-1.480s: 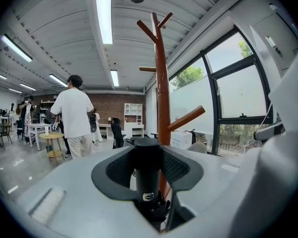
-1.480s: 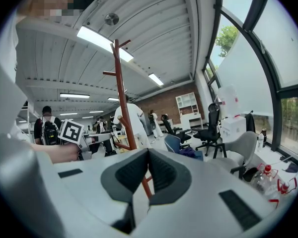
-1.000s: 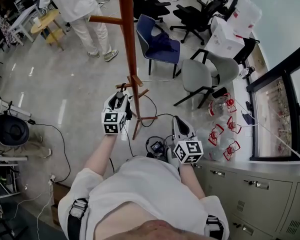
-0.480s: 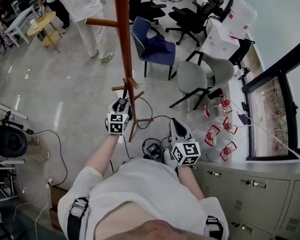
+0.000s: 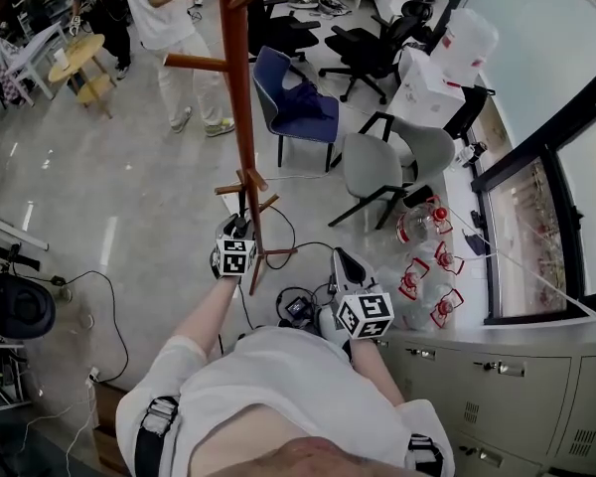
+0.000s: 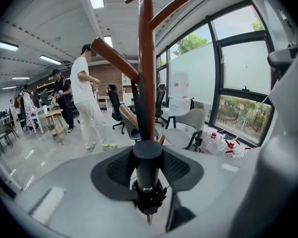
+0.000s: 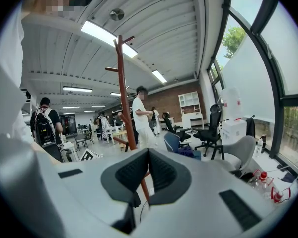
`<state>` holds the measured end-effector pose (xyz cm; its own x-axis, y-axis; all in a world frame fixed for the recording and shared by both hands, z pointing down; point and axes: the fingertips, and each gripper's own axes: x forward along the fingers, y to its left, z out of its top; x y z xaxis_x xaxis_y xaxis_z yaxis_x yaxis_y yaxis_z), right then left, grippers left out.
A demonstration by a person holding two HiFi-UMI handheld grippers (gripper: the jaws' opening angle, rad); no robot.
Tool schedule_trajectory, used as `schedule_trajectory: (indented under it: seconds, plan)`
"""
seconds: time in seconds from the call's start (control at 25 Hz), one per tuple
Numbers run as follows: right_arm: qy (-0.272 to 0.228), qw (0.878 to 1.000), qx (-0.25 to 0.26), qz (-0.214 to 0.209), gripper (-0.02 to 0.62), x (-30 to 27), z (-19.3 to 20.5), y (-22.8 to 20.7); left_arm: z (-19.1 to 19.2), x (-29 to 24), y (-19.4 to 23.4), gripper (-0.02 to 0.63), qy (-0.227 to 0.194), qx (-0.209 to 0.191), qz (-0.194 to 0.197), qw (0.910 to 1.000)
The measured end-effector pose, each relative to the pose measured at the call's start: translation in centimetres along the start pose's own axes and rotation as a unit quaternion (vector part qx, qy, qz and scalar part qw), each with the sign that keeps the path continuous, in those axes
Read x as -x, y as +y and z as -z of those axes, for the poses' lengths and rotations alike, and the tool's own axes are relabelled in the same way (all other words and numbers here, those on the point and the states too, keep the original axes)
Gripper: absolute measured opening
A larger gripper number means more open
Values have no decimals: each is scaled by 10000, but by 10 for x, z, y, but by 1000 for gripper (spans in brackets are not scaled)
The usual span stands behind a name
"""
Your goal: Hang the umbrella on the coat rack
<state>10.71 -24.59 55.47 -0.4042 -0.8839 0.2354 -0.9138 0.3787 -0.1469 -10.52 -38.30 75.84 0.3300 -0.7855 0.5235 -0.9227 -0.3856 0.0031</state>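
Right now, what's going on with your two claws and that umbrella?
Left gripper shut on umbrella. Right gripper shut, empty. Umbrella not yet hung. Coat rack close ahead, nothing between.

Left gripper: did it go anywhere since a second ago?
The left gripper sank lower beside the coat rack, still clamped on the umbrella. The right gripper stayed where it was, shut and empty. The rack did not move.
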Motion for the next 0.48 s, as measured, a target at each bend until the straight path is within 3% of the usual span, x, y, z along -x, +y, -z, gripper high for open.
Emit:
schedule_trajectory:
  seconds: [0.48]
  plan:
    - [-13,10000,-54,-26,8,2,4,5,-7,-13,2,173,52,-118,132,9998]
